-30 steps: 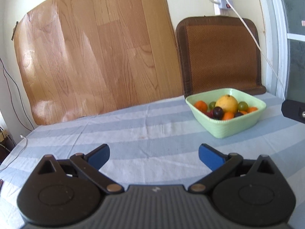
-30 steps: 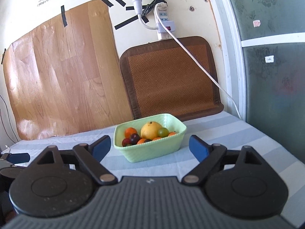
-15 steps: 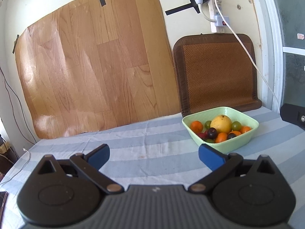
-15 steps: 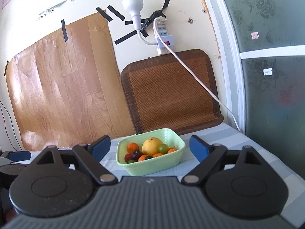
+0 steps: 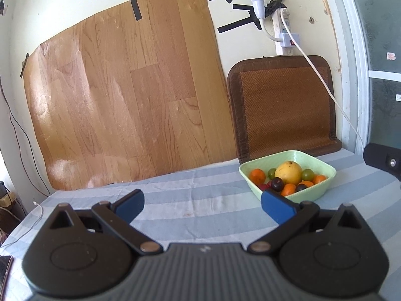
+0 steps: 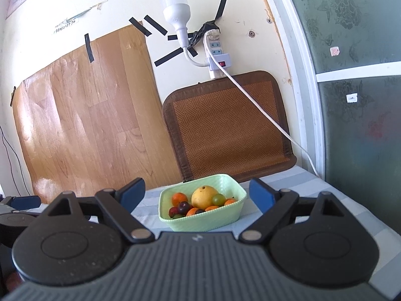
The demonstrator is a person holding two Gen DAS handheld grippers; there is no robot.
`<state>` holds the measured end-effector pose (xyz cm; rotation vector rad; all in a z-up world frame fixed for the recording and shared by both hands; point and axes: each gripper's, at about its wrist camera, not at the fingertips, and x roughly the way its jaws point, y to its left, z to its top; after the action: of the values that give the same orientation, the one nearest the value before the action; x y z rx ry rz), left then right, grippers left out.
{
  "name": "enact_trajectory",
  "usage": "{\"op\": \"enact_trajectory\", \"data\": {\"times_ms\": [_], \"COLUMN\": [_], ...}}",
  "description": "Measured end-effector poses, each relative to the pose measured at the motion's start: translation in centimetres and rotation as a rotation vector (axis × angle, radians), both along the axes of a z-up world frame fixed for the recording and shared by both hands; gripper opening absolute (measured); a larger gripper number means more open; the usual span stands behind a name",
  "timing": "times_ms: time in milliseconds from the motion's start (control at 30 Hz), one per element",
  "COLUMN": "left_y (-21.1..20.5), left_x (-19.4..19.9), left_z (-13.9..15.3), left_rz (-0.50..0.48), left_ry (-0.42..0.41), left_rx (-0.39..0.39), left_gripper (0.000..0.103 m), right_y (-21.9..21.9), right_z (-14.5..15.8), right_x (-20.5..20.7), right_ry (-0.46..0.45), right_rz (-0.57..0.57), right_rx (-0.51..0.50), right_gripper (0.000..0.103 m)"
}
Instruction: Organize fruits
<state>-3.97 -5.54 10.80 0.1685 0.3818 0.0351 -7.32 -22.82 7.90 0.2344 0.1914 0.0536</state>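
A pale green, ribbed, square-sided plastic bowl of fruit sits on a blue-and-white striped tablecloth, close in front of a brown woven mat propped upright against the cream wall. From the left wrist view the bowl is turned with one corner toward the camera; no long axis is evident. In the bowl, one large yellow citrus fruit stands tallest at the centre, its small dark stem mark on top. Around it lie two green grapes, at least four small orange mandarins, two dark purple plums and some red fruit, partly hidden, so that count is uncertain.

The left gripper hangs above the cloth to the left of the bowl, its blue-padded fingers spread wide and holding nothing. The right gripper is lined up with the bowl, which appears between its widely parted blue fingers, beyond their tips and untouched; it too grips nothing.

To the left of the mat, a wood-grain sheet is taped to the wall. Above the mat, one white bulb plugs into a white power strip, whose cord runs down across the mat.
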Motion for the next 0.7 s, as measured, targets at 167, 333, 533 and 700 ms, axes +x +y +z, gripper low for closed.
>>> {"op": "enact_trajectory", "data": {"times_ms": [167, 333, 533, 700], "left_y": [-0.3, -0.7, -1.2, -1.4], "left_x": [-0.2, -0.2, -0.4, -0.4], "left_z": [-0.1, -0.3, -0.6, -0.7], "left_rz": [-0.008, -0.014, -0.031, -0.038], "left_ry": [0.004, 0.007, 0.011, 0.016], "left_rx": [0.002, 0.023, 0.04, 0.048], "left_gripper": [0.103, 0.103, 0.103, 0.103], "right_y": [0.1, -0.1, -0.3, -0.5], "right_z": [0.0, -0.2, -0.3, -0.6], "right_x": [-0.3, -0.3, -0.3, -0.3], "right_ry": [-0.011, -0.01, -0.004, 0.002], "right_rz": [-0.004, -0.007, -0.012, -0.018], "right_rx": [-0.011, -0.005, 0.002, 0.009], "right_gripper": [0.092, 0.092, 0.092, 0.092]}}
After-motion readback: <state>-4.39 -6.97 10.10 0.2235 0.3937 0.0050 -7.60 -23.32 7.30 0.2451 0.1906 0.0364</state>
